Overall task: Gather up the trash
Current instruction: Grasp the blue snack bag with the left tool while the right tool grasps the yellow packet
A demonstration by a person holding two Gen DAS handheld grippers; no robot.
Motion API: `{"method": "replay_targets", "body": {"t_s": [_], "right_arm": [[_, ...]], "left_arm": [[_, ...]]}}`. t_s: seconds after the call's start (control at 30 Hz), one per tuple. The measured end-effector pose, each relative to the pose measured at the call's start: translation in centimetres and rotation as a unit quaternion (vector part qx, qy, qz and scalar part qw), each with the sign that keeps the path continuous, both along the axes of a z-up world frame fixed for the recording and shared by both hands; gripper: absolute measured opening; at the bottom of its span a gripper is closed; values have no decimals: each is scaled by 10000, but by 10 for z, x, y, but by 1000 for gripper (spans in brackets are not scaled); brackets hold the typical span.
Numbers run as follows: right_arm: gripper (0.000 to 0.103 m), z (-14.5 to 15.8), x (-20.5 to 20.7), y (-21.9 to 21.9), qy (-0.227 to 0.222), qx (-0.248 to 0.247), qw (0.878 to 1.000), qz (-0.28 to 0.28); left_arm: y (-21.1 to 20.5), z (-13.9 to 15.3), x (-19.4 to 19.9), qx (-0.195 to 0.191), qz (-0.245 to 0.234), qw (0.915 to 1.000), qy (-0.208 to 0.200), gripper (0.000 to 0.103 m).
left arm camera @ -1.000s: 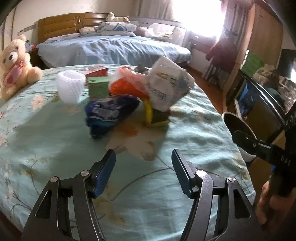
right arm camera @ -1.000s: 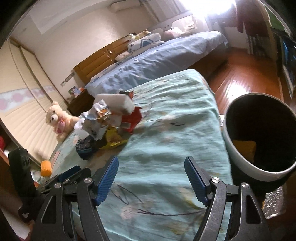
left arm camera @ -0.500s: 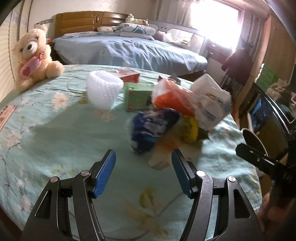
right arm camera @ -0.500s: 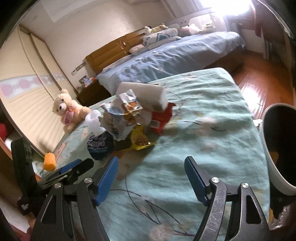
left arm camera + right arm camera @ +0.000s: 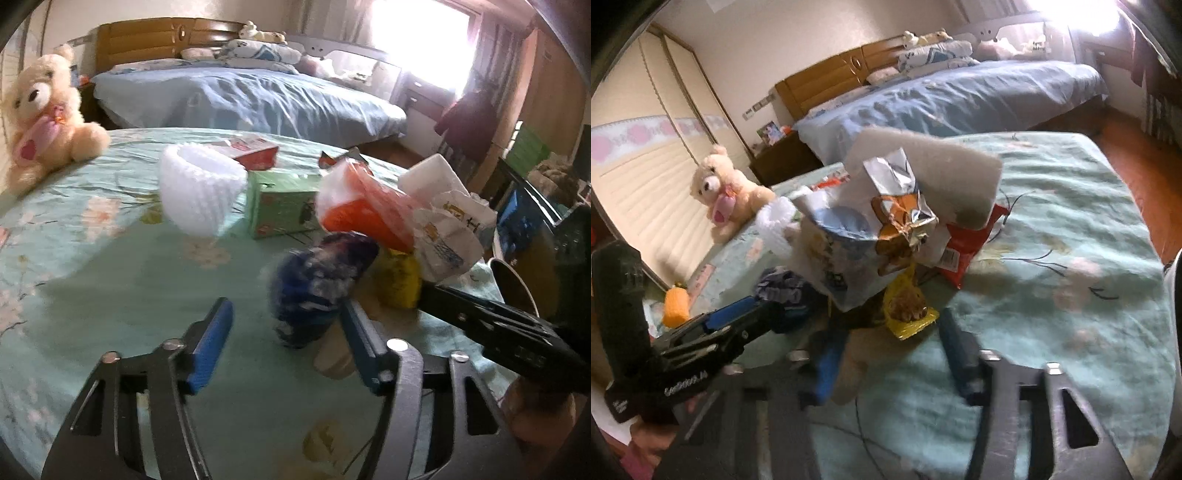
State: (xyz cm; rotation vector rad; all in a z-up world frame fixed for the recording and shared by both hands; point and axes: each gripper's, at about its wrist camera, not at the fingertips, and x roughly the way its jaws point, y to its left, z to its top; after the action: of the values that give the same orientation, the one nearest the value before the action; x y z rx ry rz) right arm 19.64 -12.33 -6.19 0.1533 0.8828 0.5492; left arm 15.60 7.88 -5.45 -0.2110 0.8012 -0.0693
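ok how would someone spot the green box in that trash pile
On the floral teal bedspread, find the heap of trash. The green box stands at its back, between the white foam net cup and the orange bag; it is the only green, square-edged item.

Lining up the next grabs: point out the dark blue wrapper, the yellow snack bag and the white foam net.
dark blue wrapper (image 5: 319, 284): left wrist view, middle of its crumpled body.
yellow snack bag (image 5: 908, 308): right wrist view, its printed front.
white foam net (image 5: 199, 194): left wrist view, its outer wall.
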Motion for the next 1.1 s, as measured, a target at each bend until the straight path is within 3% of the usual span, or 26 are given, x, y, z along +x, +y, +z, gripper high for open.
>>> {"method": "replay_targets", "body": {"t_s": [0.03, 0.13, 0.33, 1.1], "right_arm": [[22, -2, 0, -2, 31, -15, 10000, -28], [3, -3, -3, -7, 62, -9, 10000, -51], [1, 3, -19, -24, -31, -27, 9999, -119], [1, 24, -75, -88, -73, 498, 9977, -455]], "left_arm": [[-1, -1, 2, -25, -47, 10000, 31, 37], [-7, 0, 1, -26, -128, 9999, -25, 31], [-26, 5, -10, 22, -276, 9995, -148, 25], [-94, 31, -46, 7, -918, 9948, -434, 24]]}}
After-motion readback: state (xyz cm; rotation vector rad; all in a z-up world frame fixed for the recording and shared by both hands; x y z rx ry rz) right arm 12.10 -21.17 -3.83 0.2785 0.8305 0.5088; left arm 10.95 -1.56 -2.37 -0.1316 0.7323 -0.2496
